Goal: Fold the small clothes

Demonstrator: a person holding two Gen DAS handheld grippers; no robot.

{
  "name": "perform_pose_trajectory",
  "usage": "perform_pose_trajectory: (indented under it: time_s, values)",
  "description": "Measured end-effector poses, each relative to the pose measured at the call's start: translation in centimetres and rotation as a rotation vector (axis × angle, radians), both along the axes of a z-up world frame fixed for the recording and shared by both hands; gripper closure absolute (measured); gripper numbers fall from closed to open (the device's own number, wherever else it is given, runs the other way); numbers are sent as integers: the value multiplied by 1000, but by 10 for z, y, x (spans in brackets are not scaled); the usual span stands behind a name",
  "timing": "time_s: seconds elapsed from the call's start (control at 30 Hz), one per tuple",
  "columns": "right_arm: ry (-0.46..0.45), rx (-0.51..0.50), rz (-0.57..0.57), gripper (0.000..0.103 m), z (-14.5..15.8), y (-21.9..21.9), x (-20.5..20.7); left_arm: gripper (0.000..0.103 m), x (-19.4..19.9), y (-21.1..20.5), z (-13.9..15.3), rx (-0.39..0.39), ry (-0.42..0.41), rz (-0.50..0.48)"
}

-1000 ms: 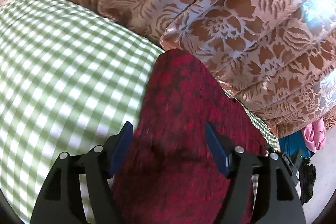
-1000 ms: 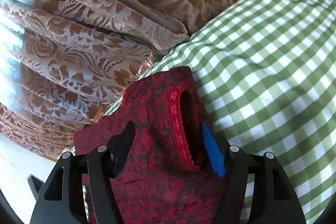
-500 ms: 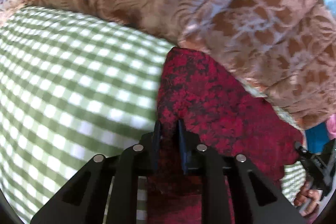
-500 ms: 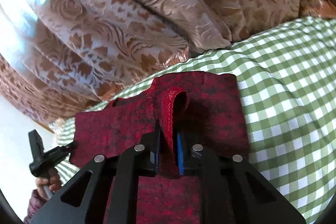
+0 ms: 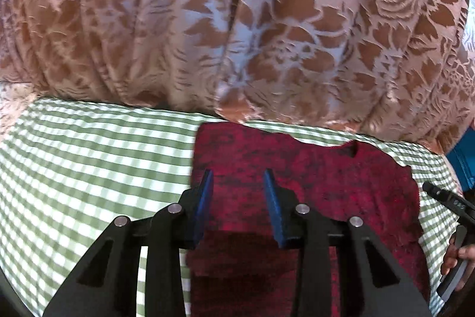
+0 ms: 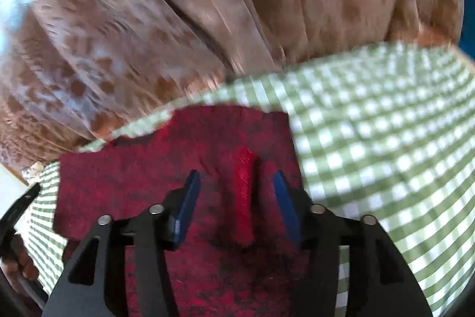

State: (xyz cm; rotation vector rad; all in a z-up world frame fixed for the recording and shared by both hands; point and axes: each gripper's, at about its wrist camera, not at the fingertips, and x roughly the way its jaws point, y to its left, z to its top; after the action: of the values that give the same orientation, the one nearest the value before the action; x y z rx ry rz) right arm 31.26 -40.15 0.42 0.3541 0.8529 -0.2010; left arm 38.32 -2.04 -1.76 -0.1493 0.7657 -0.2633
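A red and black mottled garment (image 5: 320, 186) was found lying flat on a green and white checked cloth (image 5: 89, 168), close to the cloth's far edge. Its long axis was seen to run across the left wrist view, from a squared end near the middle toward the right. A notch was noted in its far edge. In the right wrist view a brighter red raised fold (image 6: 245, 198) was observed on the garment (image 6: 142, 168), running roughly away from the camera.

The left gripper (image 5: 239, 186) was positioned above the garment's left end; its jaws had just been opening and were recorded as spread, nothing being pinched. The right gripper (image 6: 236, 189) was held over the raised fold; its jaws had likewise just been opening and stood apart, the fold lying between them without being pressed.

A brown floral curtain (image 5: 237, 20) was noted hanging behind the cloth. A hand (image 5: 457, 257) was seen at the right edge.
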Motion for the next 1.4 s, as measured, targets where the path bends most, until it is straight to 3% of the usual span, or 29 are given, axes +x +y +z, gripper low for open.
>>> perform_pose_trajectory:
  time_s: [0.07, 0.17, 0.3, 0.47, 0.57, 0.67, 0.7, 0.77, 0.8, 0.97, 1.1, 1.4]
  values:
    - [-30, -14, 70, 41, 5, 17, 2, 70, 5, -7, -3, 3, 15, -10]
    - [-5, -77, 154, 40, -8, 41, 18, 69, 23, -11, -18, 0, 77, -7]
    - [135, -113, 159, 38, -53, 47, 49, 69, 39, -6, -61, -31, 210, 31]
    - [81, -220, 164, 36, -78, 62, 47, 68, 24, -10, -73, -2, 120, 35]
    - [63, -221, 165, 36, -80, 61, 44, 69, 24, -7, -66, -27, 141, 58]
    - [56, -219, 166, 34, -78, 61, 43, 68, 6, -3, -46, 3, 139, 93]
    - [52, -215, 169, 33, -74, 60, 41, 59, -2, 1, -37, 18, 127, 99]
    - [53, -197, 180, 11, -67, 61, 38, 52, -25, 4, -21, 26, 76, 120]
    - [53, -180, 187, 9, -62, 64, 35, 52, -34, 5, -16, 22, 64, 115]
    - [22, -140, 189, 8, -43, 72, -4, 51, -78, 15, 1, 13, 29, 123]
    - [70, -89, 181, 8, -45, 71, -42, 47, -108, 23, 9, 5, 6, 119]
    - [105, -79, 206, 8, -40, 73, -115, 38, -165, 32, 25, 23, -56, 125]
